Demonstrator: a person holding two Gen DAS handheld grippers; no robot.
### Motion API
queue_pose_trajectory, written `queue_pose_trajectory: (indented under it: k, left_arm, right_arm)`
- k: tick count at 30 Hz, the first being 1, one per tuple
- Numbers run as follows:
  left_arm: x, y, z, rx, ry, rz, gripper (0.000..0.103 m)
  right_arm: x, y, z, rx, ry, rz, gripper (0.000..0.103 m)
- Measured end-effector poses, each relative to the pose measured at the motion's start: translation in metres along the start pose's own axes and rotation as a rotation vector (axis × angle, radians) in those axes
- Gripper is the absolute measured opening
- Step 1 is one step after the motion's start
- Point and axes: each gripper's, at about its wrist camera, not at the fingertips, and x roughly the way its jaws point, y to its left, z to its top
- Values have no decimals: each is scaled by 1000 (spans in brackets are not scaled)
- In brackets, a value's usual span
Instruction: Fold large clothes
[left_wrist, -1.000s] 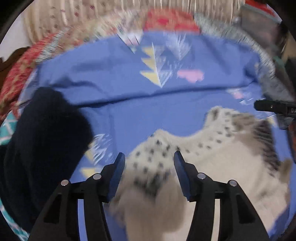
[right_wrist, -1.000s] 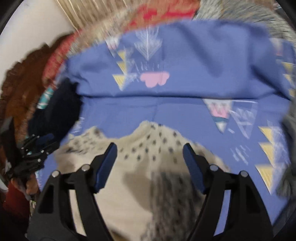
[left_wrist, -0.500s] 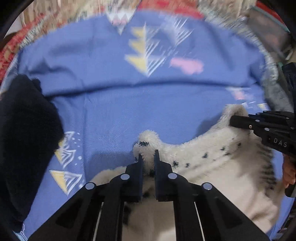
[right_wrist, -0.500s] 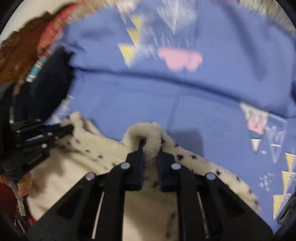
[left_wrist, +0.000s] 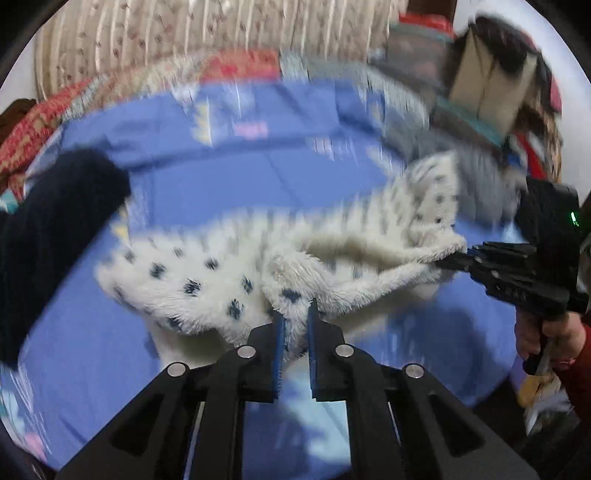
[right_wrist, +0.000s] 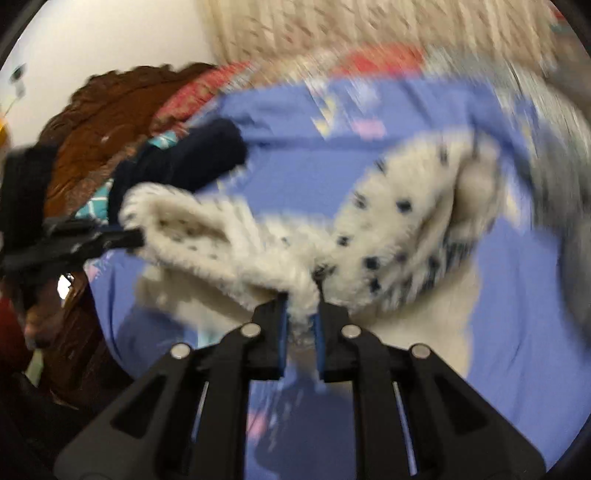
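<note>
A fluffy white garment with dark spots (left_wrist: 229, 273) hangs lifted above the blue patterned bedsheet (left_wrist: 207, 184). My left gripper (left_wrist: 294, 314) is shut on one edge of it. My right gripper (right_wrist: 301, 299) is shut on another edge of the same garment (right_wrist: 388, 229). The right gripper also shows at the right of the left wrist view (left_wrist: 458, 258), pinching the fleece. The left gripper shows at the left of the right wrist view (right_wrist: 129, 236), also pinching the fleece. The garment sags between the two grippers.
A dark navy garment (left_wrist: 51, 236) lies on the bed's left side (right_wrist: 192, 162). Patterned red bedding (left_wrist: 40, 114) and a beige curtain (left_wrist: 192, 33) are behind. A pile of clothes (left_wrist: 495, 88) stands at the far right. A brown carved headboard (right_wrist: 107, 118) is at the left.
Both grippers closed on the fleece garment's edge and have lifted it off the sheet, moving apart so that it stretches between them.
</note>
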Motion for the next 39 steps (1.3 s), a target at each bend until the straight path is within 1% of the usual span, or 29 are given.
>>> queue_pose_trajectory:
  k: [2,3,4,5,6,7,8,9,12,13,15,17,18,19,21,22,24,26,27,28,29,30,31,32,34,35,36,37,39]
  left_arm:
    - [29,-5,-29,15,112,53,36]
    - [36,-4,-36,11,144,63,36]
    - [40,-2,-43,5,176,70,36]
    - [40,-1,-47,0,196,72,37]
    - [33,1,-48,-6,201,61,37]
    - [23,2,-47,-5,185,52,37]
    - [11,3,-46,0,163,48,37]
    - [-3,5,-44,8,138,47,37]
    - [-51,16,-41,16,62,-7,37]
    - [-68,21,-37,7,21,-26,37]
    - [-90,34,-15,-21,-58,-16,37]
    - [-97,44,9,-49,-127,-25,37]
    - [-98,48,23,-71,-157,-32,37]
    - [-94,51,46,-95,-194,-37,37]
    - [-75,48,72,-108,-220,-57,37]
    - [-56,50,86,-127,-208,-65,38]
    - [-24,52,96,-164,-169,-66,38]
    - [8,51,92,-180,-113,-9,38]
    - [20,53,85,-185,-86,20,38]
    - [33,58,70,-195,-43,47,38]
    - [39,62,56,-206,-11,55,38]
    - [44,68,43,-216,14,61,38]
    - [47,76,24,-230,34,73,38]
    - [49,82,10,-243,43,75,38]
    - [56,94,-5,-270,56,69,38]
    - [61,95,-8,-265,52,81,39]
    - [68,92,-8,-232,39,126,39]
    - [79,88,-8,-196,33,175,39]
    - [98,79,-5,-162,39,251,39]
  right_arm:
    - [18,-8,-31,92,51,-5,15]
    - [31,-15,-46,150,80,-1,24]
    - [39,-16,-53,172,101,-7,32]
    - [47,-19,-59,199,136,-18,45]
    - [49,-21,-61,217,143,1,50]
    - [42,-22,-61,237,129,18,55]
    - [35,-21,-60,240,122,14,64]
    - [21,-19,-57,220,95,10,67]
    - [-18,-16,-52,165,43,0,67]
    - [-28,-15,-51,159,29,2,67]
    - [-55,-14,-39,144,-33,4,67]
    - [-76,-7,-17,103,-109,-15,67]
    - [-83,0,3,68,-154,-29,67]
    - [-86,6,15,44,-180,-38,67]
    - [-82,18,55,-8,-234,-87,67]
    - [-75,21,74,-29,-250,-104,67]
    - [-49,24,110,-65,-250,-138,68]
    - [-18,17,124,-65,-194,-213,68]
    - [6,3,122,-43,-123,-259,68]
    - [17,-6,117,-16,-78,-272,68]
    - [26,-18,106,28,-33,-279,68]
    - [29,-33,82,88,3,-267,68]
    - [29,-40,65,129,13,-248,68]
    - [27,-49,40,188,19,-215,71]
    - [33,-57,-2,281,54,-148,73]
    - [39,-57,-17,293,67,-145,75]
    - [45,-56,-25,290,69,-150,77]
    - [55,-50,-32,259,65,-184,78]
    - [70,-40,-33,186,67,-253,87]
